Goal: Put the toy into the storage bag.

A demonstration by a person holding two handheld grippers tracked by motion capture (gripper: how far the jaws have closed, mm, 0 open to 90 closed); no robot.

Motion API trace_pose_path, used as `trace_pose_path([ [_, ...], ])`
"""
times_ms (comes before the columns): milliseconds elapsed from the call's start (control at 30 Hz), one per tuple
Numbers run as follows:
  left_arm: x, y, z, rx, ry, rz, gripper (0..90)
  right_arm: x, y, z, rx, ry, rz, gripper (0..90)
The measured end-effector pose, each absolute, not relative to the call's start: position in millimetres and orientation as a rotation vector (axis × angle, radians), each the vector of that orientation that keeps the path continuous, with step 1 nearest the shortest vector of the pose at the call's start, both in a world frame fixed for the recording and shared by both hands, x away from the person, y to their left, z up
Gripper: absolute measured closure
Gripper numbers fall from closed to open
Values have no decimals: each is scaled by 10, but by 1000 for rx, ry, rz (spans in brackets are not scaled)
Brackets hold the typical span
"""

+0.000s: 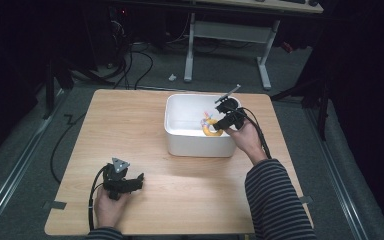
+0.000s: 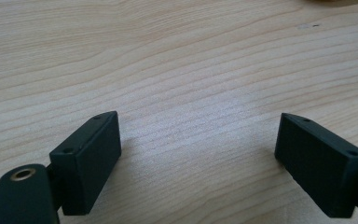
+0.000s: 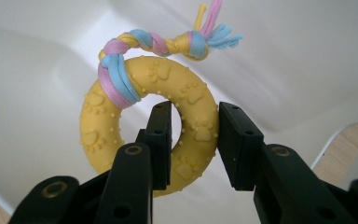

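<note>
The right claw point(image 3: 195, 140) is clamped on one side of a yellow ring toy point(image 3: 149, 123), one pad through the ring's hole and the other against its outer edge. The ring hangs inside the white tub point(image 1: 200, 142), near the tub's right wall, as the high view shows with the right claw point(image 1: 219, 126) reaching in over that wall. In the right gripper view the ring stands roughly upright ahead of the pads, and its braided rope tail point(image 3: 168, 43) of pink, blue and yellow runs off the top of the ring, pointing away from the claw toward the tub's pale inner wall. Whether the ring already touches the tub's floor cannot be told; it looks close above it. The relation that matters for the coming move, as I judge it, is straight down from the ring to the tub floor.

The left claw point(image 2: 198, 163) stands wide apart with nothing between its pads, resting low over bare counter point(image 1: 145, 115) well to the left of and nearer the person than the tub, so the right hand is plainly the nearer one
</note>
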State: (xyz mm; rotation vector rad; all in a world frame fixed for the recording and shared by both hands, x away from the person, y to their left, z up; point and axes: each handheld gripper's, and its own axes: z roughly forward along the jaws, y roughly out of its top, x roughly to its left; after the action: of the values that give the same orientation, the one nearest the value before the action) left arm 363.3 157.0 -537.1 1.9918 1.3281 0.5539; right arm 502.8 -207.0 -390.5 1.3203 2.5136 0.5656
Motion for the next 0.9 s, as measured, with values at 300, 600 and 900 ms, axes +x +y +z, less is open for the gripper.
trace_pose_path([
  [300,3634,1570,-5371,1992,1328,554,146,4980,-2053,-3909,1332,2537,574,669],
  [600,3635,1570,-5371,1992,1329,554,146,4954,-2086,-3903,1334,2569,566,669],
  [900,3635,1570,-5371,1992,1329,554,146,4948,-2117,-3900,1346,2565,608,623],
])
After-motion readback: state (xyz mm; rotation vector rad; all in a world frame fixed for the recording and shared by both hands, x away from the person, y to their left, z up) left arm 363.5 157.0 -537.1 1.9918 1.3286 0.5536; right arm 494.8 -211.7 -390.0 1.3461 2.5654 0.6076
